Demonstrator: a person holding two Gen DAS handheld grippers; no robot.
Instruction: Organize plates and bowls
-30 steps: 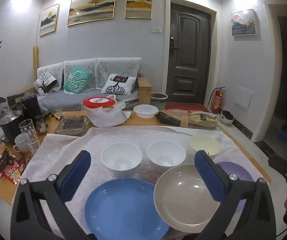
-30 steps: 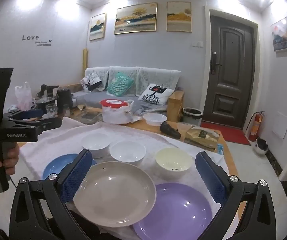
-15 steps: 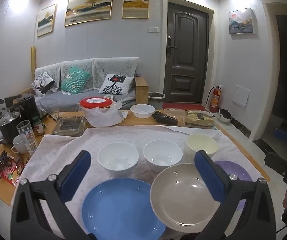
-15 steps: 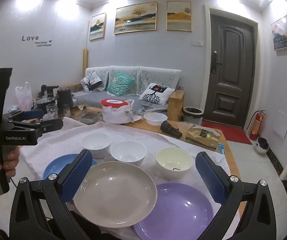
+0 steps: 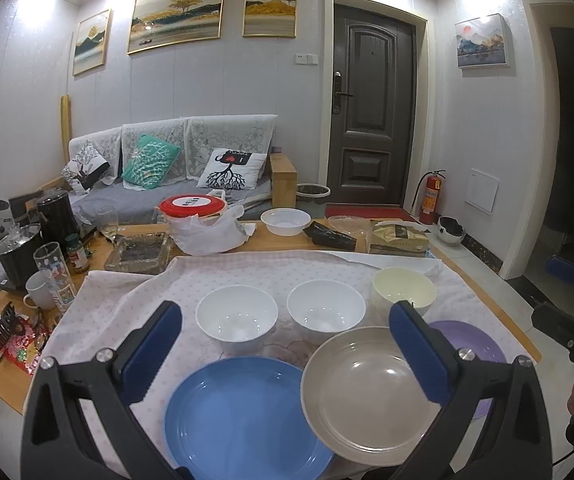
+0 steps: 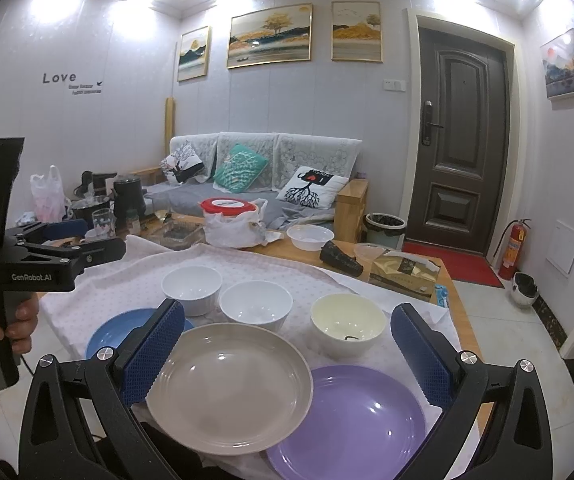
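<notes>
Since the earlier frame, little has moved: both views drift slightly. Left gripper (image 5: 285,336) and right gripper (image 6: 287,340) hover with jaws spread wide, holding nothing. Between the right jaws lies the beige plate (image 6: 229,386), its edge overlapping the purple plate (image 6: 351,420); the blue plate (image 5: 243,420) sits under the left gripper. Beyond stand two white bowls (image 5: 237,316) and a cream bowl (image 5: 403,290). Likely rigid, glazed, slippery, breakable ware: grasp at the rim.

Blue plate (image 5: 243,408), beige plate (image 5: 367,392) and purple plate (image 6: 351,420) lie on a pink-dotted white cloth (image 5: 135,300) behind white bowls (image 5: 237,316).
</notes>
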